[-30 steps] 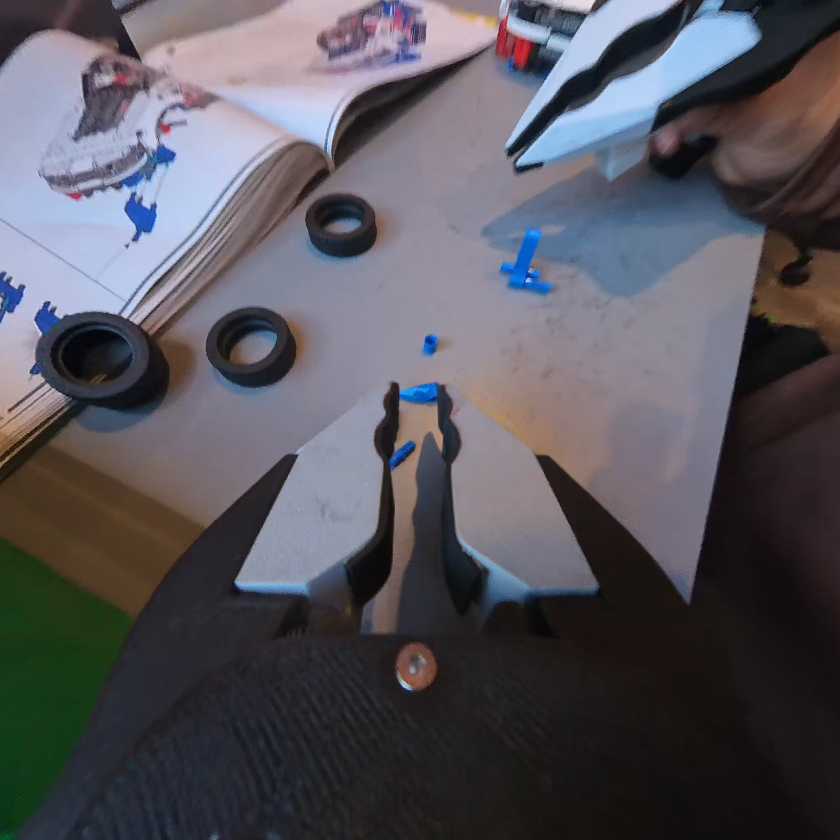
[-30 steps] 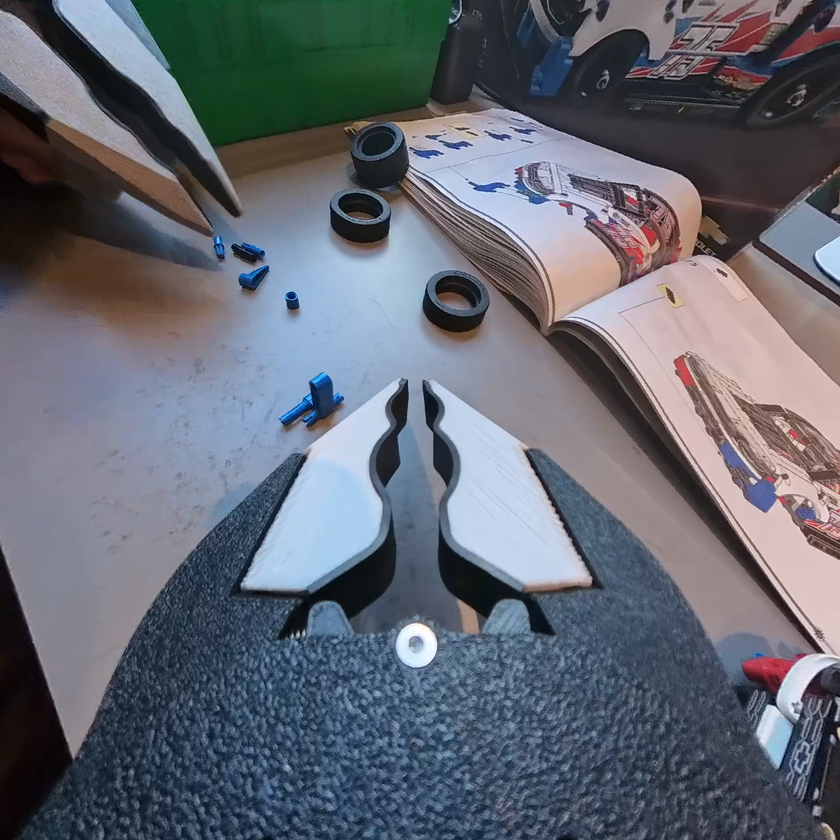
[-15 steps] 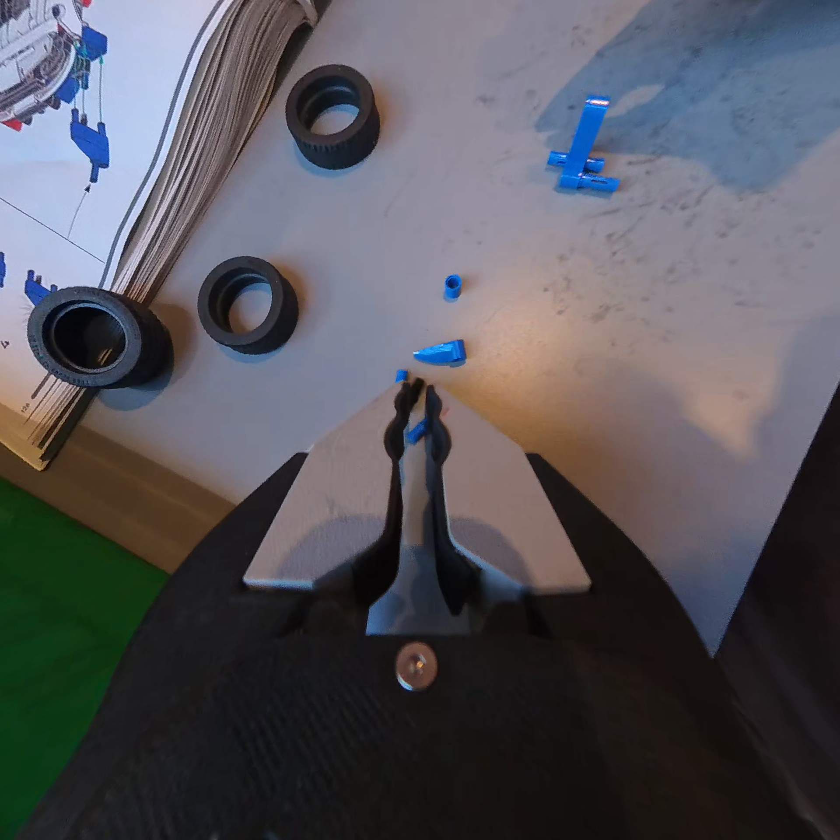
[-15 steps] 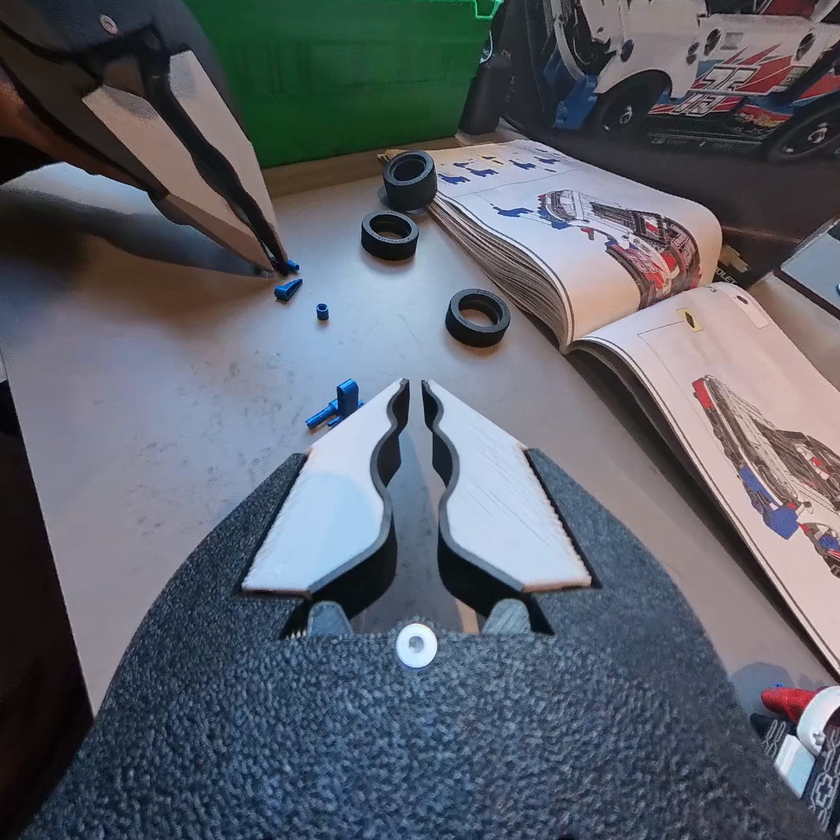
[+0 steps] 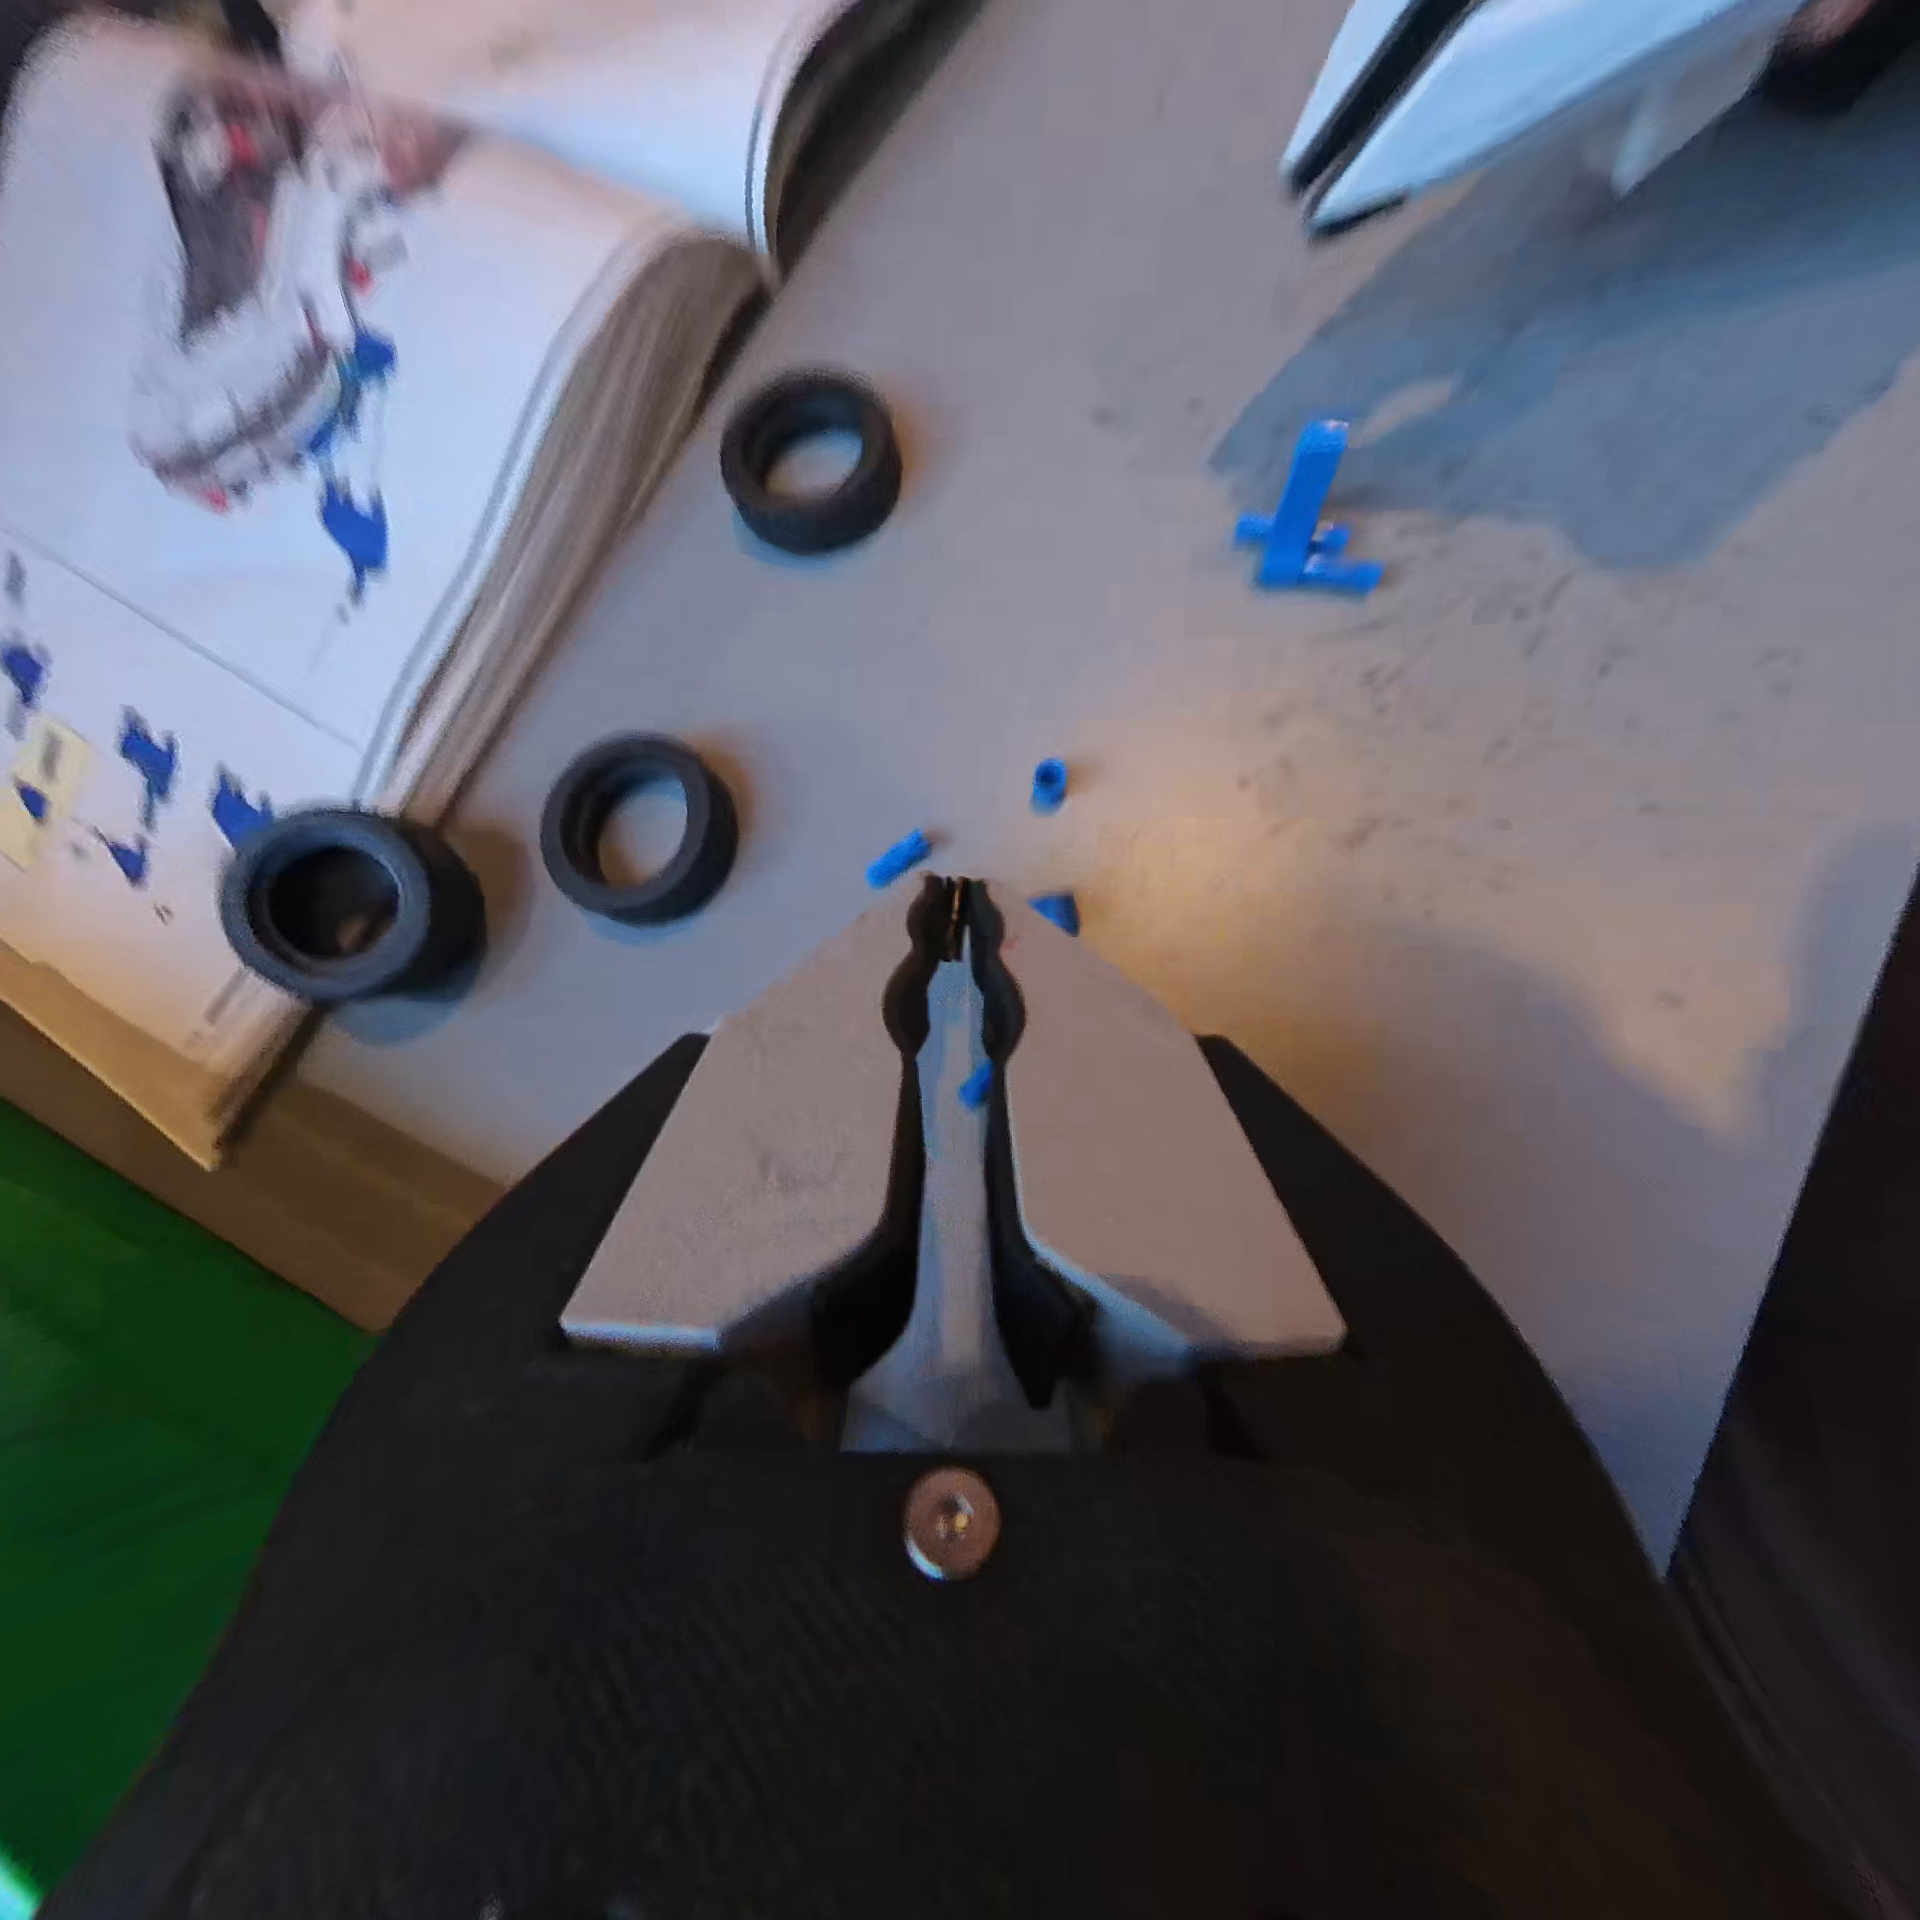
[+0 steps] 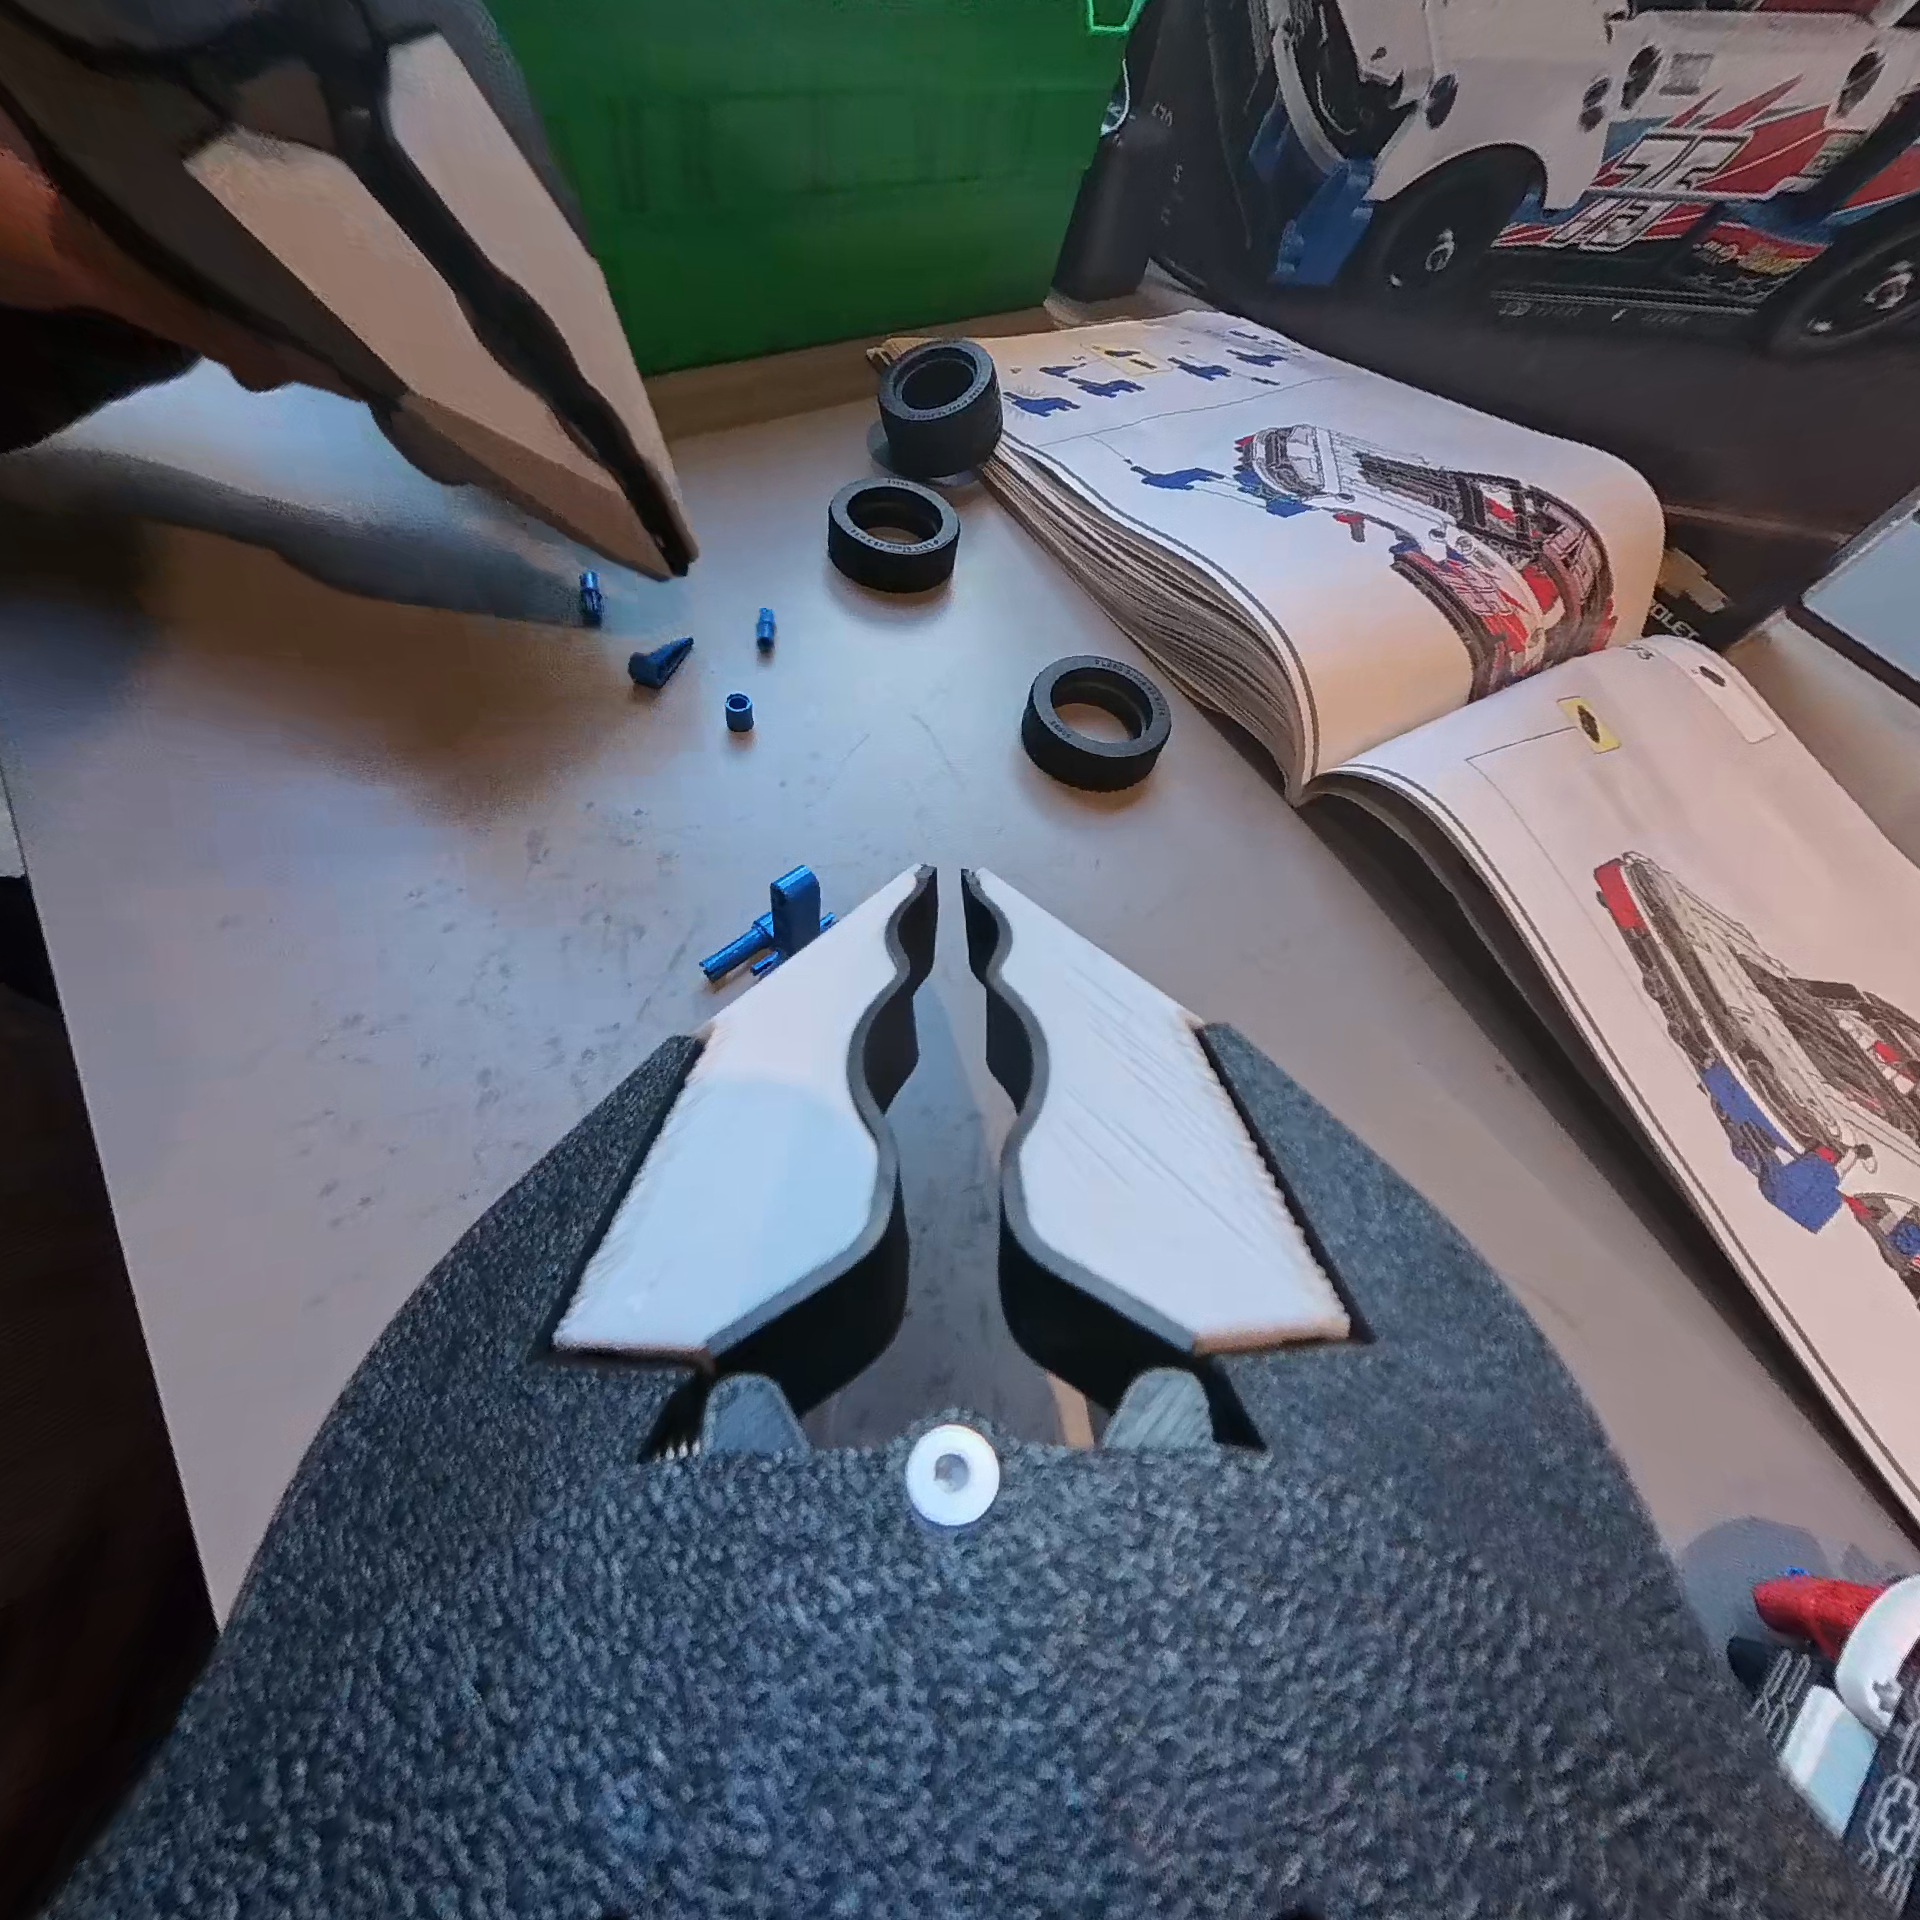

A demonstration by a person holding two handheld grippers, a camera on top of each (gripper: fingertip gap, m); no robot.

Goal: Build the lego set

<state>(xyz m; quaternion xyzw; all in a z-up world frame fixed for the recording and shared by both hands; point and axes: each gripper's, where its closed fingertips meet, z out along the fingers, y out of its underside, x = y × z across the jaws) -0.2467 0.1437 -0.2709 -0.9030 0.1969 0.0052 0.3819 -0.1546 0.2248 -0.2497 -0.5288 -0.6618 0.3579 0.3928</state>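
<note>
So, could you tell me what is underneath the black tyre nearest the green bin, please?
That tyre stands on the corner of the open instruction booklet, over small blue part drawings. The page area directly beneath it is covered. The other two tyres lie on the bare table.

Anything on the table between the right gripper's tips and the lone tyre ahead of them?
Nothing: in the right wrist view, bare table separates the right gripper from the tyre.

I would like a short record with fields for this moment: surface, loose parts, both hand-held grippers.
surface: grey table
tyres: three black tyres, one on the open instruction book
blue parts: several small pins; one larger connector
left hand-held gripper: shut, apparently empty, above pins
right hand-held gripper: slightly open, empty
</note>
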